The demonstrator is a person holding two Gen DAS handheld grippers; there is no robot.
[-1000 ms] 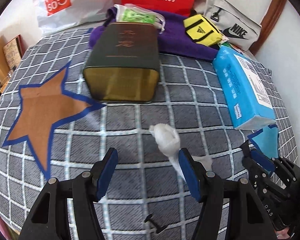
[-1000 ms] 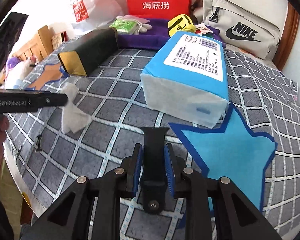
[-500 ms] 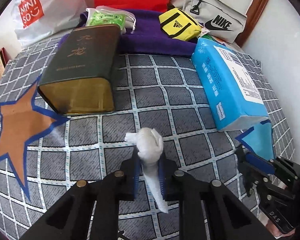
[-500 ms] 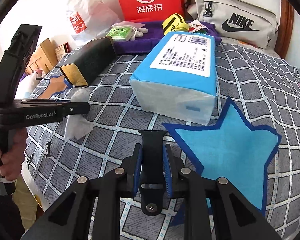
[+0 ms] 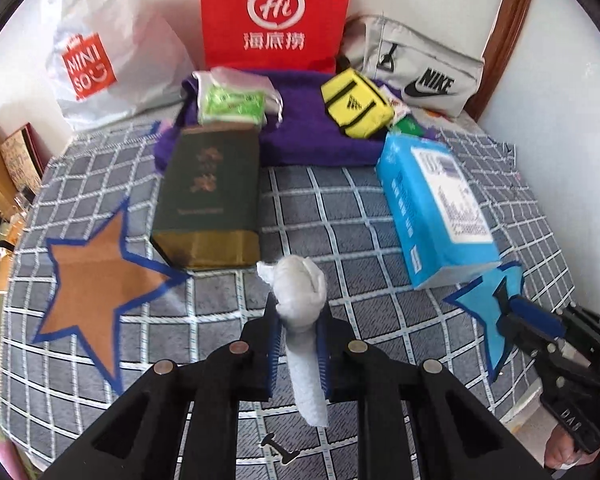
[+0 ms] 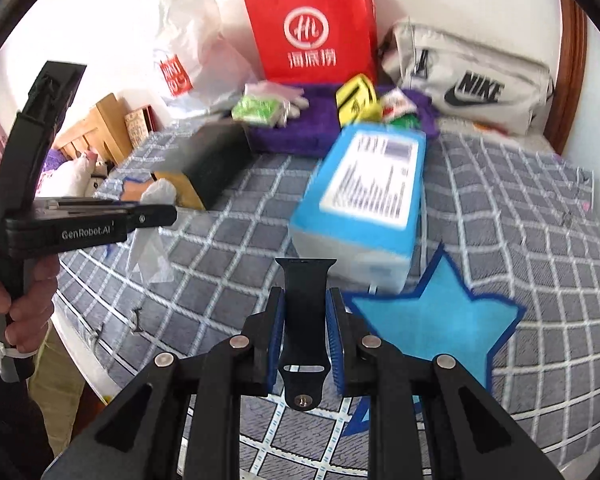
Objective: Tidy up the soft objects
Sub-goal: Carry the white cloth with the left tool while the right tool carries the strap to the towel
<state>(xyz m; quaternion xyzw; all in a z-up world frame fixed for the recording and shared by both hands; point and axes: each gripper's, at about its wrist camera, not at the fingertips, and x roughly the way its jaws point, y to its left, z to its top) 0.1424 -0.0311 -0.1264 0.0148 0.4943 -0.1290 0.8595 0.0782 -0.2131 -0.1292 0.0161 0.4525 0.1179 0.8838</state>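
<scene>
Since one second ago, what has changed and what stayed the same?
The left gripper closed on the white tissue and lifted it off the bedspread. The right gripper stays clamped on the black strap; the green tin and blue pack stayed put.

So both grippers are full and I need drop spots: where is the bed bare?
Bare checked cover lies between the dark green tin and the blue tissue pack. The orange star and blue star are uncovered. Farther back is crowded: purple towel, yellow pouch, bags against the wall.
</scene>
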